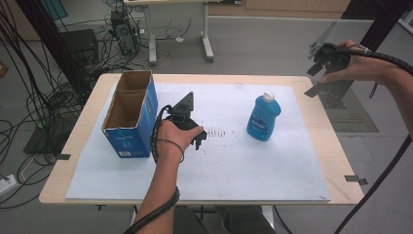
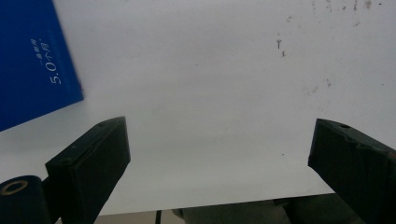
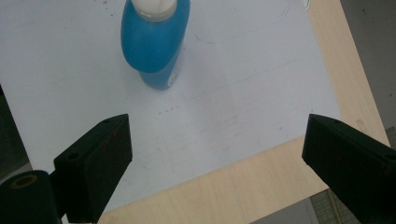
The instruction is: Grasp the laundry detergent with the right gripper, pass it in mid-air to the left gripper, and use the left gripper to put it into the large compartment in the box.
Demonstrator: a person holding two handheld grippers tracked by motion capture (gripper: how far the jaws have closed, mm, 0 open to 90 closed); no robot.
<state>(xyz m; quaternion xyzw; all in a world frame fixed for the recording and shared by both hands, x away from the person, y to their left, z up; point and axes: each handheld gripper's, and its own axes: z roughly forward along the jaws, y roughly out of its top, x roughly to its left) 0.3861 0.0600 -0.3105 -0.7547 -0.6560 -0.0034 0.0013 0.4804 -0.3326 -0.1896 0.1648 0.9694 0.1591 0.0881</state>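
Note:
A blue cardboard box (image 1: 131, 114) with its top flaps open stands at the left of the white sheet (image 1: 243, 165). A blue bottle (image 1: 263, 118) with a white cap stands upright at the right. My left gripper (image 1: 198, 140) hovers low over the sheet just right of the box, open and empty. In the left gripper view its open jaws (image 2: 219, 128) frame bare sheet, with the box's blue side (image 2: 32, 60) at the upper left. My right gripper (image 1: 313, 79) is held high over the table's far right edge, open. The right gripper view (image 3: 217, 122) looks down on the bottle (image 3: 155, 39).
The white sheet covers most of a wooden table (image 1: 336, 161), whose bare rim shows on all sides. Black tape marks (image 1: 355, 179) sit at the table's edges. Beyond the table are a computer tower (image 1: 122, 31), loose cables and the legs of another table (image 1: 207, 41).

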